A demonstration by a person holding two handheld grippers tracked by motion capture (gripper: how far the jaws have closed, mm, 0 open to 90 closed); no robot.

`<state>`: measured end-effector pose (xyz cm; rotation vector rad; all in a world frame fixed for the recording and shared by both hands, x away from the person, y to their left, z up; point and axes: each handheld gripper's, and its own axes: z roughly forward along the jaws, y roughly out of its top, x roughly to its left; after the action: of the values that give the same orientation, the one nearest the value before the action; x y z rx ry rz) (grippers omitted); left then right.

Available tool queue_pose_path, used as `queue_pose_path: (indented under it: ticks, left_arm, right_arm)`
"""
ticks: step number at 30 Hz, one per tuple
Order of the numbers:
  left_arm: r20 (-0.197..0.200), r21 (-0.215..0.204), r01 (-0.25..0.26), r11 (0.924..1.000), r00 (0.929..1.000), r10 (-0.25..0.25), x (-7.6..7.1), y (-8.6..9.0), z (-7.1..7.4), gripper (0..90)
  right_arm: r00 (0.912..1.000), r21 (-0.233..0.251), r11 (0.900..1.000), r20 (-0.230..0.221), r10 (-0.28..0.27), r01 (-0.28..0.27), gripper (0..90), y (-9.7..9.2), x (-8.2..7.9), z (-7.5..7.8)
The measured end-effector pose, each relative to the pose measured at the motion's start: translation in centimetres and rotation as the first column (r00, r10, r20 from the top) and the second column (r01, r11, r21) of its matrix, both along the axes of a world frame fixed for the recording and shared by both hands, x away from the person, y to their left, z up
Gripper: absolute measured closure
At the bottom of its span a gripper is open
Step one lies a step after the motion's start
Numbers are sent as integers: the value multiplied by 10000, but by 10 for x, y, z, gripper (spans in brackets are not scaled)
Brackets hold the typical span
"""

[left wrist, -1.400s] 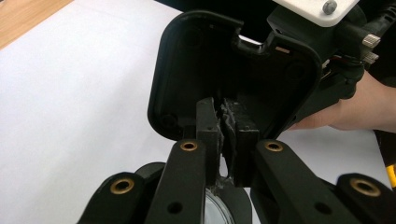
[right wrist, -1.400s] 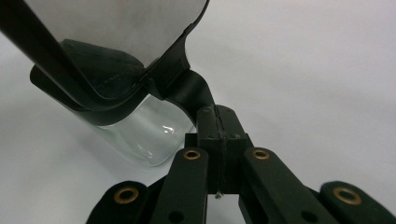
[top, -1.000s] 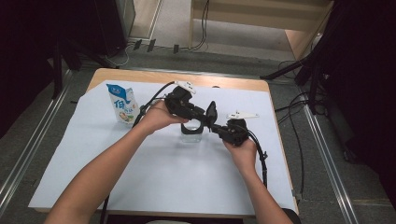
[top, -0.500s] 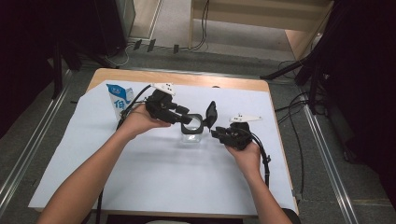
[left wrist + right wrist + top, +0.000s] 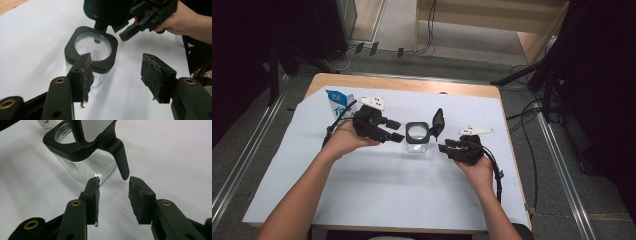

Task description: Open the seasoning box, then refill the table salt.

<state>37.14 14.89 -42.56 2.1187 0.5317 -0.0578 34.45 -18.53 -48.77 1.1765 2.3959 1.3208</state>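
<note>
A clear glass jar (image 5: 417, 142) with a black square rim (image 5: 91, 47) stands mid-table on the white sheet. Its hinged black lid (image 5: 438, 122) stands flipped open on the right side. My left gripper (image 5: 394, 131) is open just left of the jar, with nothing between its pads (image 5: 86, 75). My right gripper (image 5: 444, 146) is open a little right of the jar, below the lid. In the right gripper view the jar (image 5: 82, 167) and the lid's hanging latch (image 5: 122, 162) sit just beyond the jaws of the empty right gripper (image 5: 113, 200).
A blue and white milk carton (image 5: 334, 102) stands at the back left, behind the left hand. The white sheet (image 5: 387, 195) covers most of the wooden table (image 5: 412, 85). Cables trail from both grippers.
Both grippers have drawn back from the jar, the left one to the left and the right one to the right and nearer. The lid stays open and the jar has not moved.
</note>
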Motion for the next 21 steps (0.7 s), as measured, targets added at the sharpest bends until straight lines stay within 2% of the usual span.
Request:
queue_pose_path:
  ticks: [3, 4, 7, 11, 21]
  left_arm:
    - [59, -184, -171, 9997, 9998, 172, -3, 6, 2, 423]
    - [143, -102, -213, 9997, 9997, 215, -4, 9, 2, 424]
    - [91, -177, -413, 9990, 9991, 415, -5, 15, 2, 428]
    - [90, -8, -549, 9985, 9984, 549, -7, 24, 0, 431]
    - [20, -42, -1348, 9909, 9909, 1349, -9, 55, -3, 442]
  right_arm:
    - [10000, -52, 10000, -30, 9, -9, 611, 0, 1, -1]
    - [10000, -72, 10000, -45, 30, -30, 607, 0, 2, -2]
    - [10000, -72, 9999, 2, 71, -71, 601, 0, 3, -2]
    - [10000, -112, 9999, 2, 50, -50, 593, 0, 4, -3]
    - [10000, -101, 9999, 27, 92, -92, 586, -1, 11, -4]
